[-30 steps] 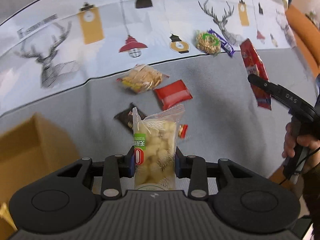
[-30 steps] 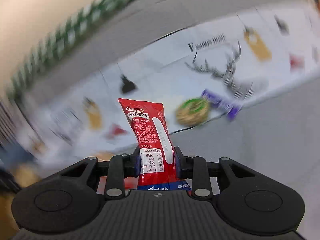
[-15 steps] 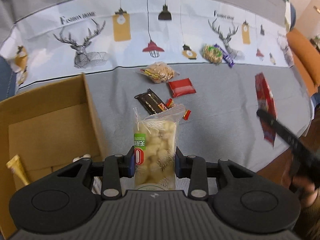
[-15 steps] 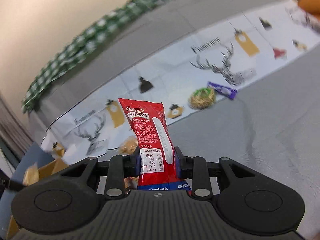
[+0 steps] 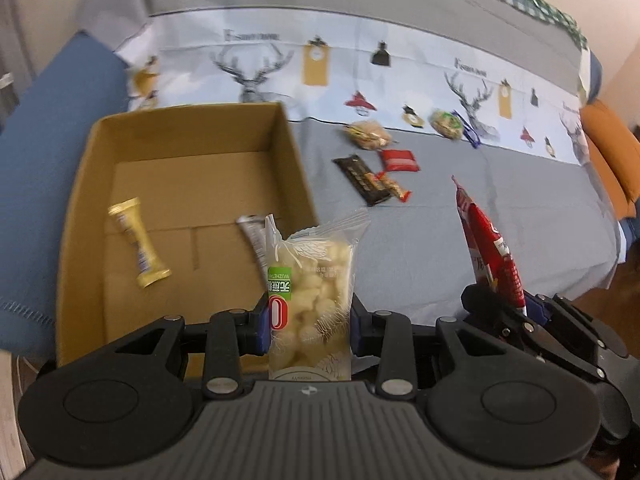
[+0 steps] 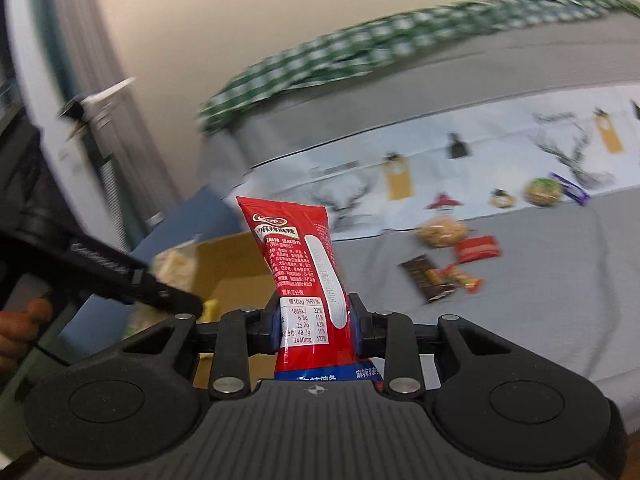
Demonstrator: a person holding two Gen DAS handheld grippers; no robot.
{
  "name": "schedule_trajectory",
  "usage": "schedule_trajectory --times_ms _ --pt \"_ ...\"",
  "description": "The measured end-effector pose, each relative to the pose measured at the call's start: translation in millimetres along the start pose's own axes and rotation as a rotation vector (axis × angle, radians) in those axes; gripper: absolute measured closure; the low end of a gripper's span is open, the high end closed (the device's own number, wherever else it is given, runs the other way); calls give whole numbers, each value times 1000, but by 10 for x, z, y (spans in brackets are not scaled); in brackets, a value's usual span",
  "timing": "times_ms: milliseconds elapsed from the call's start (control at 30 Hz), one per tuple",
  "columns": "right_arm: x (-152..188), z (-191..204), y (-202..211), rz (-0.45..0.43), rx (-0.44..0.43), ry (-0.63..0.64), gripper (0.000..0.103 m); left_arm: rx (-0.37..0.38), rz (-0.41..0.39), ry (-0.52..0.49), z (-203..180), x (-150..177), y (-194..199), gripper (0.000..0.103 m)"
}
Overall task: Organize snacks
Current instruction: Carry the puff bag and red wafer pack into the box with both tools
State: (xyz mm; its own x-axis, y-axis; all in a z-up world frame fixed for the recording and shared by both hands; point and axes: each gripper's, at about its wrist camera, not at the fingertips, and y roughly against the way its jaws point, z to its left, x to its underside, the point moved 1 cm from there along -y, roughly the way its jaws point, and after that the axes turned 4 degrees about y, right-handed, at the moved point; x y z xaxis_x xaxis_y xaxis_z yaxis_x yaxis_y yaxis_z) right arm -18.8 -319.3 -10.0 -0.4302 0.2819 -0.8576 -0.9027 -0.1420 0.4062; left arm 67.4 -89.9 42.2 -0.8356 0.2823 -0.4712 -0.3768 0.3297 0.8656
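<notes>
My left gripper (image 5: 308, 322) is shut on a clear bag of pale puffed snacks (image 5: 314, 300), held above the near right corner of the open cardboard box (image 5: 188, 128). My right gripper (image 6: 316, 324) is shut on a long red snack packet (image 6: 308, 280); it also shows in the left wrist view (image 5: 490, 256), just right of the left gripper. The box holds a gold wrapped bar (image 5: 138, 246) and a silver packet (image 5: 254, 236). Loose snacks lie on the grey cloth: a black bar (image 5: 362, 180), a red pack (image 5: 400, 160), a tan bag (image 5: 368, 134).
A round green-rimmed snack (image 5: 446, 122) and a purple bar (image 5: 468, 130) lie on the white deer-print cloth (image 5: 312, 68). Small red candies (image 5: 394, 188) lie by the black bar. A blue cushion (image 5: 44, 148) is left of the box; an orange one (image 5: 612, 148) is far right.
Both grippers have swung left toward the box with their packets held. The box now fills the left of the left wrist view, and the right gripper has come close beside the left.
</notes>
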Motion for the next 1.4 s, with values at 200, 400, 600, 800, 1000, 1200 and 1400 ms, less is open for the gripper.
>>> schedule_trajectory --times_ms 200,400,600,800,1000,1200,1400 --pt "98 596 113 9 -45 118 70 -22 -41 32 295 357 257 63" --pt "154 912 182 25 -66 184 70 -65 -91 46 513 541 399 63" --pt "173 1099 210 33 -73 237 70 -41 -107 62 581 577 458 63" --pt "160 1181 209 39 -75 263 70 -38 -109 77 634 580 444 63" --pt "159 1188 199 45 -76 268 70 -43 -111 75 639 564 424 63" --pt "154 1165 167 53 -79 266 70 -42 -105 76 622 552 407 63" --pt "159 1143 149 59 -77 262 70 -42 -103 78 632 548 391 63"
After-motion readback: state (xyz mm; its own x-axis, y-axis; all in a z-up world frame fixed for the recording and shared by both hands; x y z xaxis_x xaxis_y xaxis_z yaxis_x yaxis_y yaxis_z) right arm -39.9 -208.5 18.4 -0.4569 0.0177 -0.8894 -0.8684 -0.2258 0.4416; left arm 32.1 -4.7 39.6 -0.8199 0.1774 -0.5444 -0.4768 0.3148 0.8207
